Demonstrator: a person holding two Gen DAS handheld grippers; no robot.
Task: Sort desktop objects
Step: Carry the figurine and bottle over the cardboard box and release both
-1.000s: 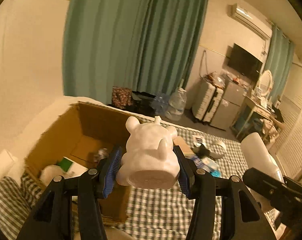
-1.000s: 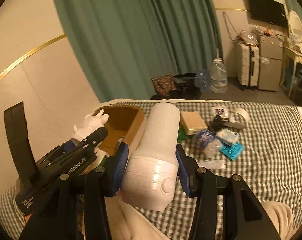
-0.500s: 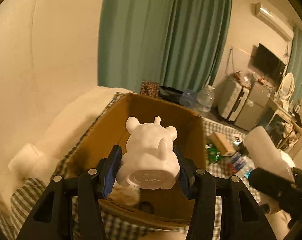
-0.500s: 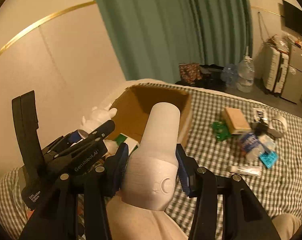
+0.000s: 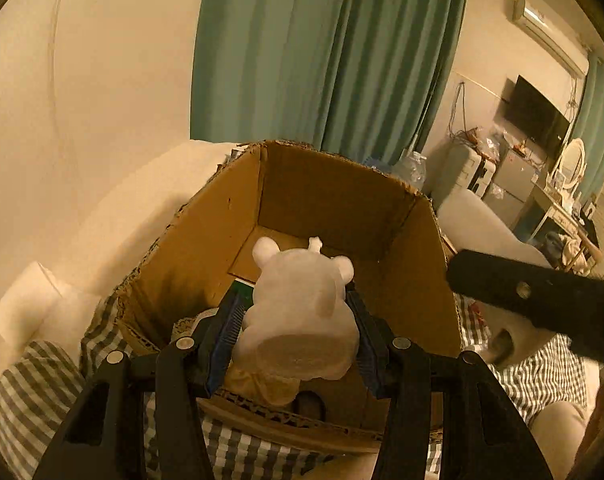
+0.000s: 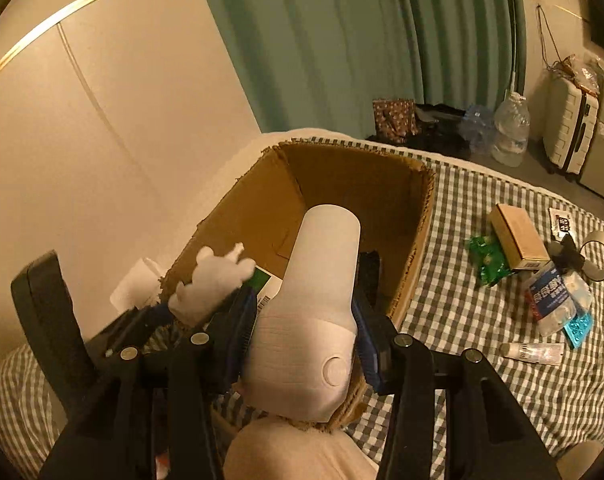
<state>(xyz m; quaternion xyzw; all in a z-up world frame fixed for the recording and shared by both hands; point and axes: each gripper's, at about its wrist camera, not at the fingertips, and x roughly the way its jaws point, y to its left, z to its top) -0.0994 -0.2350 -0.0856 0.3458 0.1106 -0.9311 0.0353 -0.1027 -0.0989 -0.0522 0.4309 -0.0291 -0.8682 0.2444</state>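
My left gripper (image 5: 293, 320) is shut on a white animal figurine (image 5: 299, 312) and holds it over the open cardboard box (image 5: 334, 196). The figurine also shows in the right wrist view (image 6: 209, 280), above the box's left side (image 6: 237, 216). My right gripper (image 6: 304, 312) is shut on a white cylindrical device with a round button (image 6: 318, 304), held over the box's near right corner. The device shows in the left wrist view (image 5: 486, 232) at the right. Items lie at the box bottom, mostly hidden.
Loose items lie on the checked cover (image 6: 462, 320) to the right: a brown box (image 6: 520, 238), a green packet (image 6: 486, 256), a wipes pack (image 6: 552, 296), a white tube (image 6: 532, 350) and a tape roll (image 6: 600, 254). A wall and green curtain stand behind.
Both grippers have moved left and closer over the cardboard box, each still holding its object. The box now fills the middle of both views.
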